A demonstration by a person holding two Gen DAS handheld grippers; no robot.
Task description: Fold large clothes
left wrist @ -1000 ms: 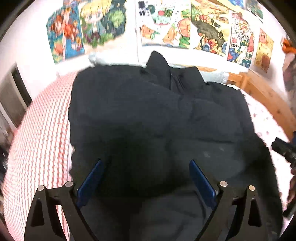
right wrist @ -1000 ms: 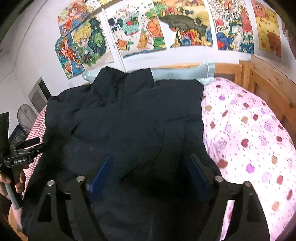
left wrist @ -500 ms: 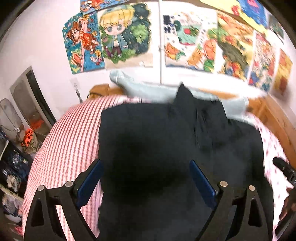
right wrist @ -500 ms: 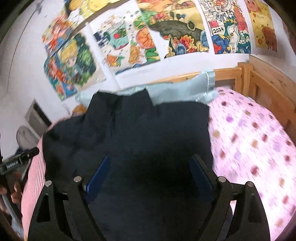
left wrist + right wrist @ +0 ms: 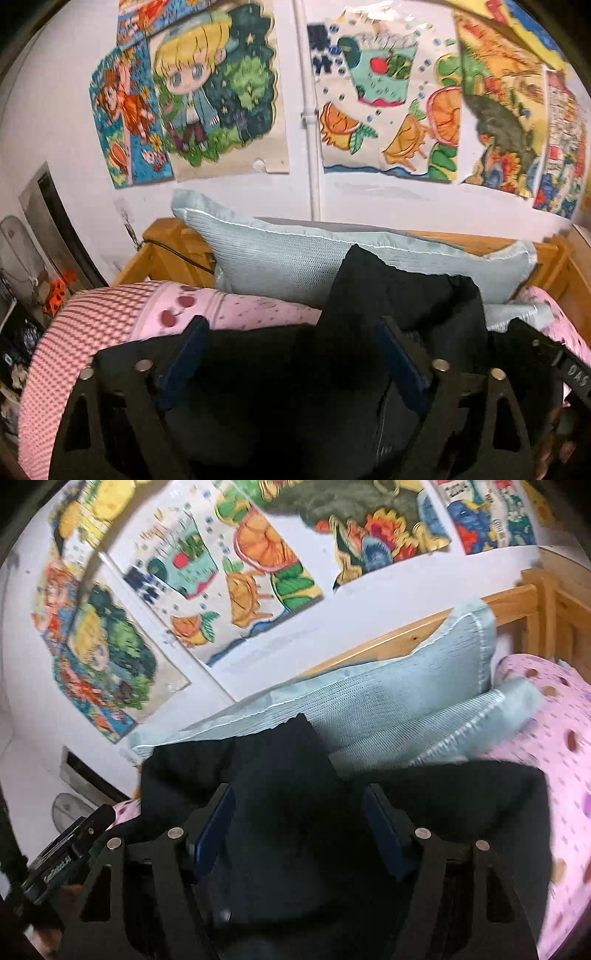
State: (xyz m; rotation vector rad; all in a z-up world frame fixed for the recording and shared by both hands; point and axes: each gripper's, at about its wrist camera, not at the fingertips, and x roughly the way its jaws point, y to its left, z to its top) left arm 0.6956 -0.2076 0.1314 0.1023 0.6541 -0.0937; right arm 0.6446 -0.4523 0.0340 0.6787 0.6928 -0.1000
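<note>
A dark garment (image 5: 280,369) lies spread over the pink bed (image 5: 258,308) as both grippers sit low above it, apparently midway through carrying a near edge toward the far end to make a fold; the left gripper (image 5: 291,354) has its blue fingers (image 5: 184,354) set wide apart with black cloth filling the gap, and the right gripper (image 5: 299,827) stands much the same, its fingers (image 5: 214,827) well apart over a raised hump of the fabric; whether either pair actually has hold of the cloth cannot be told, since the black material swallows the fingertips and both pictures are blurred.

By this reading the fold is not yet laid; the next move calls for bringing the two grippers level so the edge lands square on the far part of the garment, then letting go without dragging it askew; a peak of the garment (image 5: 291,746) already rests against the pale blue pillow (image 5: 295,254) at the far end, touching it.

That pillow, leaning on the wooden bed frame (image 5: 517,602), stands in the way of pushing the cloth further; a red checked cover (image 5: 74,332) lies on the left side of the bed; bright cartoon posters (image 5: 207,92) cover the white wall beyond; the two grippers work just beside each other, each showing at the edge of the other's view.
</note>
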